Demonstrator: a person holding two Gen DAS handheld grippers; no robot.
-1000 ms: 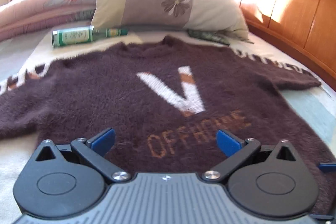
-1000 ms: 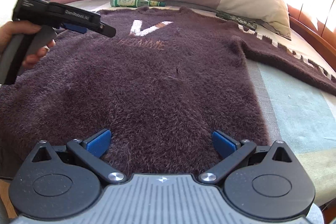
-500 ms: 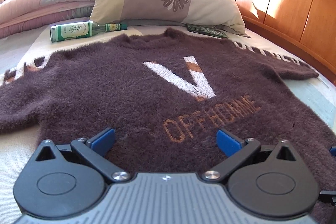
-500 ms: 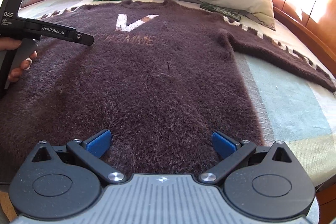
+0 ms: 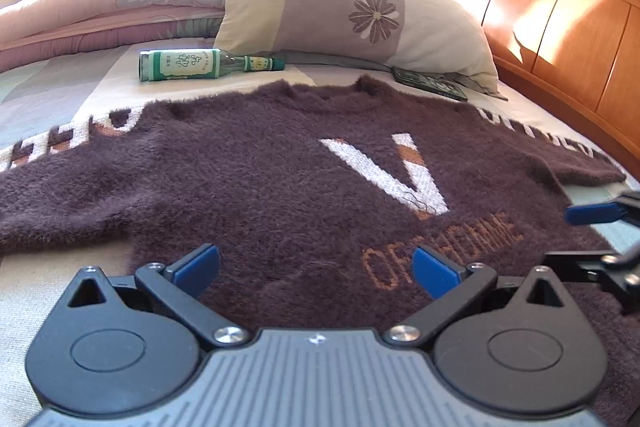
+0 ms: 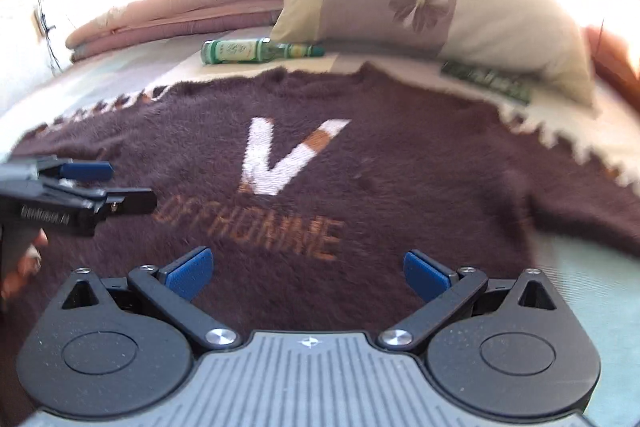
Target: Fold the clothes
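Bed [image 5: 60, 291] with striped sheet, wooden headboard [image 5: 568, 27] on the right, floral pillow [image 5: 352, 7] and green bottle [image 5: 192, 65] at the far end. We see the brown sweater [image 5: 260, 187] spread flat, front up. Left gripper [image 5: 316, 267] and right gripper [image 6: 308, 269] both spread apart, empty, over its lower half.

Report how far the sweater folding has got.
Done: the sweater lies spread flat on the bed, front up. In hand: nothing; the left tool and right tool are open above its lower half. Left: every fold, sleeves and body.
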